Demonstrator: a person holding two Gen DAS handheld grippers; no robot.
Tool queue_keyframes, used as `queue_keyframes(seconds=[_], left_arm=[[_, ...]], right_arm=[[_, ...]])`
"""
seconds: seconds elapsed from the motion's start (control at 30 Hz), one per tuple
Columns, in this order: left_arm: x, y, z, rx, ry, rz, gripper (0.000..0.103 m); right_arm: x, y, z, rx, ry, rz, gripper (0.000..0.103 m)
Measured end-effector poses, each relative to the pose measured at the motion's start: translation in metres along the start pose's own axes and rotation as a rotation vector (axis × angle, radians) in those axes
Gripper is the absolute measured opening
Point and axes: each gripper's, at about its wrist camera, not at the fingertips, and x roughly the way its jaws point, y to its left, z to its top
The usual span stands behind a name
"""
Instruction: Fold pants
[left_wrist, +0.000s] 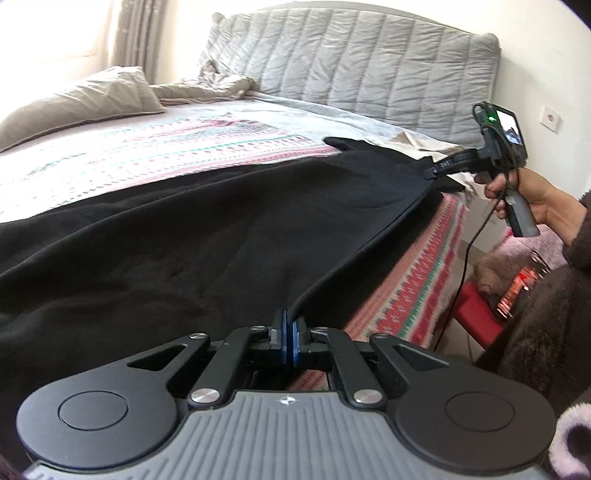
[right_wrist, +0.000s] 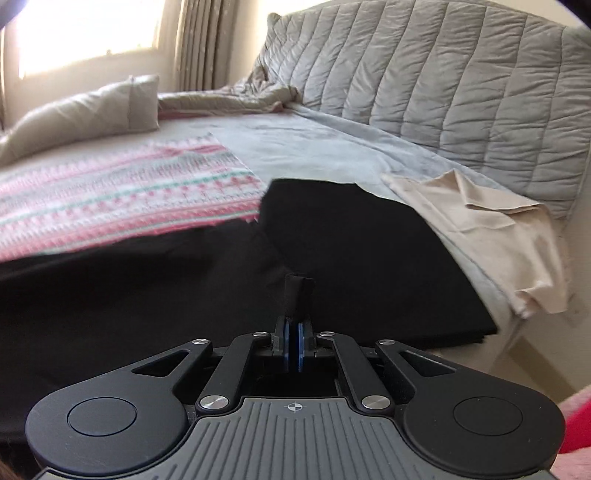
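Black pants (left_wrist: 192, 236) lie spread across the bed's patterned blanket (left_wrist: 147, 147). My left gripper (left_wrist: 289, 325) is shut on the near edge of the pants, which stretches taut to my right gripper (left_wrist: 432, 171), also shut on that edge near the bed's side. In the right wrist view my right gripper (right_wrist: 294, 325) pinches a small fold of the black pants (right_wrist: 351, 258), which stands up between the fingers. The pants edge is lifted above the bed side between the two grippers.
A beige cloth (right_wrist: 491, 221) lies on the bed's corner past the pants. A grey quilted headboard (left_wrist: 369, 66), a pillow (left_wrist: 81, 99) and a rumpled quilt sit at the far end. A red object (left_wrist: 476, 314) stands on the floor beside the bed.
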Motion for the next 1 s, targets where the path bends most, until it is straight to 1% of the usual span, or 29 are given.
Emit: queue_keyframes(seconds=[0.1,0.27,0.33,0.37,0.4,0.43,0.47,0.5,0.53,0.57,0.6,0.63,0.7,0.73,0.77,0.8,0.87,0.93,1.0], left_arm=[[-0.001,-0.002,-0.001,-0.011,0.015,-0.035,0.003],[0.0,-0.005,-0.002,0.001,0.048,-0.065,0.003],[-0.001,-0.002,-0.002,0.0,0.057,-0.08,0.006],[-0.003,0.001,-0.002,-0.014,0.057,-0.088,0.01],[-0.006,0.004,0.0,-0.035,0.051,-0.089,0.02],[-0.011,0.009,0.003,-0.056,0.037,-0.082,0.026],[-0.017,0.015,0.005,-0.071,0.014,-0.068,0.034],[-0.025,0.021,0.007,-0.087,-0.015,-0.044,0.04],[-0.034,0.03,0.01,-0.101,-0.046,-0.01,0.043],[-0.041,0.039,0.013,-0.113,-0.071,0.03,0.052],[-0.048,0.05,0.017,-0.13,-0.095,0.081,0.06],[-0.055,0.063,0.021,-0.15,-0.114,0.14,0.063],[-0.065,0.089,0.029,-0.205,-0.123,0.231,0.066],[-0.069,0.101,0.033,-0.233,-0.125,0.261,0.067],[-0.073,0.113,0.037,-0.246,-0.129,0.292,0.07],[-0.076,0.122,0.04,-0.242,-0.133,0.327,0.073],[-0.074,0.142,0.046,-0.226,-0.116,0.391,0.074],[-0.065,0.166,0.048,-0.24,-0.074,0.428,0.074],[-0.054,0.188,0.049,-0.279,-0.039,0.429,0.074]], right_arm=[[0.0,0.0,-0.003,-0.024,0.025,-0.038,0.003],[0.007,0.008,-0.009,-0.086,0.109,-0.12,0.003],[0.009,0.014,-0.011,-0.124,0.143,-0.148,0.003],[0.011,0.016,-0.012,-0.135,0.157,-0.157,0.004],[0.012,0.017,-0.014,-0.149,0.174,-0.172,0.005],[0.013,0.018,-0.014,-0.158,0.179,-0.178,0.014],[0.011,0.018,-0.014,-0.16,0.176,-0.187,0.024],[0.008,0.017,-0.013,-0.159,0.165,-0.197,0.029],[0.004,0.015,-0.011,-0.152,0.145,-0.197,0.041],[-0.001,0.012,-0.008,-0.138,0.12,-0.186,0.054],[-0.006,0.008,-0.005,-0.119,0.092,-0.166,0.059],[-0.009,0.005,-0.001,-0.101,0.07,-0.143,0.064],[-0.013,0.0,0.006,-0.076,0.023,-0.089,0.064],[-0.012,-0.001,0.011,-0.072,0.005,-0.066,0.064],[-0.01,-0.002,0.015,-0.068,-0.004,-0.058,0.065],[-0.008,-0.003,0.02,-0.066,-0.018,-0.052,0.065],[-0.001,-0.005,0.03,-0.072,-0.061,-0.014,0.065],[0.009,-0.006,0.037,-0.077,-0.093,0.036,0.065],[0.023,-0.006,0.041,-0.07,-0.1,0.076,0.065]])
